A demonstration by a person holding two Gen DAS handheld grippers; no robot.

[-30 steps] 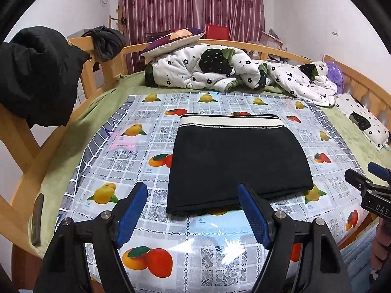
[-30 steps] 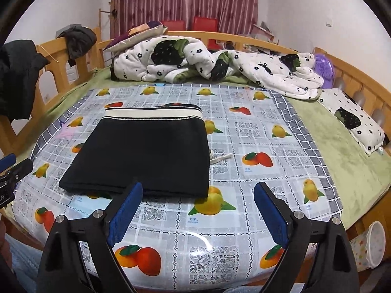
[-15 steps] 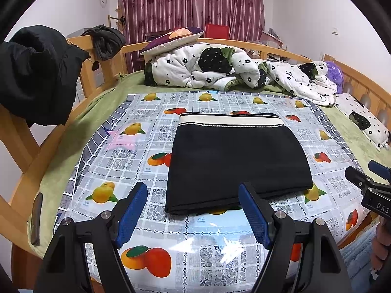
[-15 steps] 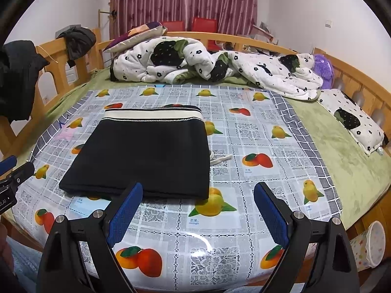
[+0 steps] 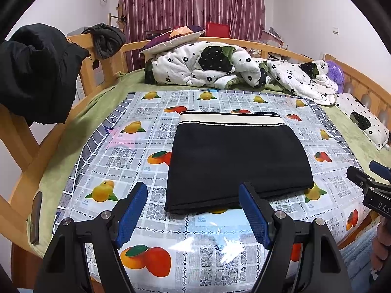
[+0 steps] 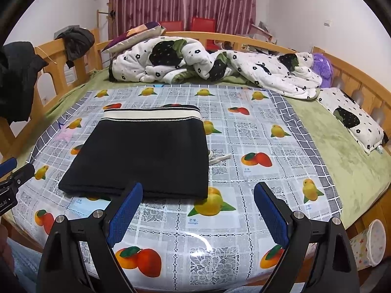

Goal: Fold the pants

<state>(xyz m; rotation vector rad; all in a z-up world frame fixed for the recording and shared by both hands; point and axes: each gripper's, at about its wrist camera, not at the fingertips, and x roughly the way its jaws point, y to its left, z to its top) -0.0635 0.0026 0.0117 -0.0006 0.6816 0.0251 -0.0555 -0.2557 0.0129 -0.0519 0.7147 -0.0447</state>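
The black pants [image 5: 234,161] lie folded into a flat rectangle on the fruit-print cloth [image 5: 127,151], with the cream waistband [image 5: 229,119] at the far edge. In the right wrist view the pants [image 6: 144,153] lie left of centre, and a white drawstring [image 6: 220,158] pokes out at their right side. My left gripper [image 5: 193,217] is open and empty, held above the near edge of the pants. My right gripper [image 6: 198,217] is open and empty, near the pants' front right corner. Each gripper's tip shows in the other's view, the right one [image 5: 366,178] and the left one [image 6: 17,173].
A rumpled white floral quilt [image 5: 220,66] and pillows lie at the far end of the bed. Dark jackets [image 5: 36,73] hang on the wooden rail at the left. A phone [image 5: 36,217] lies on the green blanket at the left edge. A patterned bin [image 6: 371,244] stands on the floor at the right.
Both grippers have drawn back slightly from the bed; the folded pants lie still. Both stay open.
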